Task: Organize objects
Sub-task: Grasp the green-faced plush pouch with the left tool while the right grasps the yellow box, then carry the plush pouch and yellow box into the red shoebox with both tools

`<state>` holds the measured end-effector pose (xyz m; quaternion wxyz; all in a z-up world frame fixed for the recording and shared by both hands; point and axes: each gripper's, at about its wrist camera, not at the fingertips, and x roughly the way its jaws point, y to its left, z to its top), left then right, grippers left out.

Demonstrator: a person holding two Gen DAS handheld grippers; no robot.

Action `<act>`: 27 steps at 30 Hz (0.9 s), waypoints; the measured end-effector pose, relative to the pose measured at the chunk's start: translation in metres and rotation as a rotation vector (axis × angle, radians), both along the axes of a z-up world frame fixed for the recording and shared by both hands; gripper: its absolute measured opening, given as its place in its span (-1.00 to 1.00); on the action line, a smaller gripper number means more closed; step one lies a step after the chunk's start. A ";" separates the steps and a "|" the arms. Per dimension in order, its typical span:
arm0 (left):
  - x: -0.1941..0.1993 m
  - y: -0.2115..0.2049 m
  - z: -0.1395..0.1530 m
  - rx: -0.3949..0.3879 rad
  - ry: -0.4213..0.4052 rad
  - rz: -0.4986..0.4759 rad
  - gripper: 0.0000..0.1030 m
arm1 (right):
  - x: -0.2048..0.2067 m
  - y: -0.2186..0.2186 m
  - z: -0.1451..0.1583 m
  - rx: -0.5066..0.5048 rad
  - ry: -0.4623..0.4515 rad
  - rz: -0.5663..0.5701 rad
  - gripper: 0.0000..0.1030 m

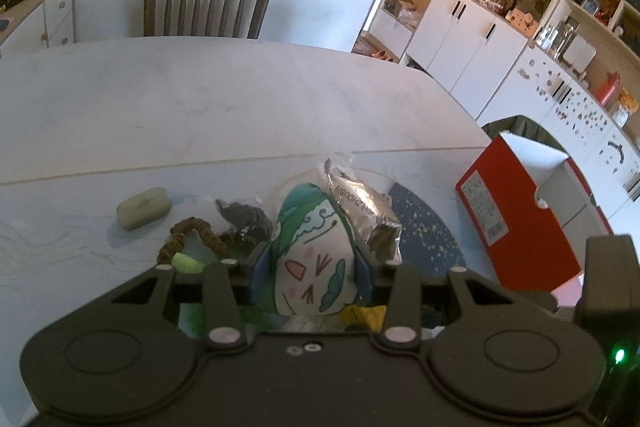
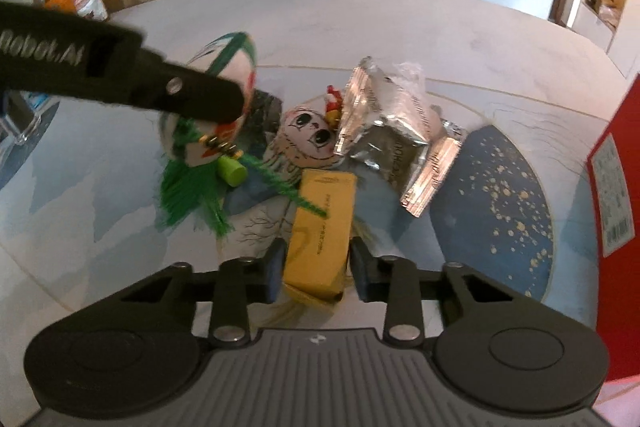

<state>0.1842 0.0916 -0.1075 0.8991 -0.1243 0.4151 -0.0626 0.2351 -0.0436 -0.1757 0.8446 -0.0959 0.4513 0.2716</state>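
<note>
1. While the left gripper (image 1: 314, 267) pinches the green-and-white plush charm (image 1: 316, 251) by its flanks, the soft body bulges between the blue pads; from the right wrist view the charm hangs lifted above the pile, its green tassel (image 2: 188, 199) dangling. Likely held clear for carrying to the red box (image 1: 516, 223), which stands open just to the right.
2. Right gripper (image 2: 316, 267) has its jaws spread to either side of the yellow carton (image 2: 320, 231), not visibly touching; whether it has begun to close I cannot tell. Straddling looks like a set-up for a side grasp.
3. Carton: rigid, flat-faced, printed card.
4. Foil packets (image 2: 384, 127): crinkled, shiny, irregular.
5. Owl-faced plush (image 2: 308, 143) lies between charm and foil.
6. Table (image 1: 200, 107): smooth, pale.
</note>
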 end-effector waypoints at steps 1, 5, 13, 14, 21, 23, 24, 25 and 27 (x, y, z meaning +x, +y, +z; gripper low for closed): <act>-0.001 -0.001 0.001 0.003 0.001 -0.001 -0.19 | 0.000 -0.002 0.001 0.002 -0.002 -0.005 -0.44; -0.008 -0.005 0.007 0.012 0.005 -0.003 -0.19 | -0.005 -0.012 0.008 0.008 -0.002 -0.013 -0.45; -0.024 -0.021 0.030 0.011 -0.001 0.007 -0.19 | -0.020 -0.052 0.040 0.063 -0.007 -0.018 -0.45; -0.026 -0.025 0.035 0.014 -0.002 0.007 -0.19 | -0.020 -0.058 0.046 0.067 -0.015 -0.017 -0.45; -0.029 -0.064 0.062 -0.001 -0.022 -0.004 -0.19 | -0.025 -0.112 0.086 0.114 -0.051 -0.037 -0.45; -0.027 -0.078 0.069 -0.007 -0.033 -0.011 -0.19 | -0.023 -0.131 0.097 0.124 -0.059 -0.047 -0.45; -0.026 -0.087 0.073 -0.008 -0.042 -0.014 -0.19 | -0.022 -0.140 0.101 0.130 -0.061 -0.054 -0.45; -0.024 -0.096 0.075 -0.007 -0.050 -0.016 -0.19 | -0.020 -0.149 0.106 0.137 -0.064 -0.060 -0.45; -0.020 -0.112 0.080 -0.009 -0.061 -0.020 -0.19 | -0.017 -0.166 0.112 0.147 -0.076 -0.072 -0.45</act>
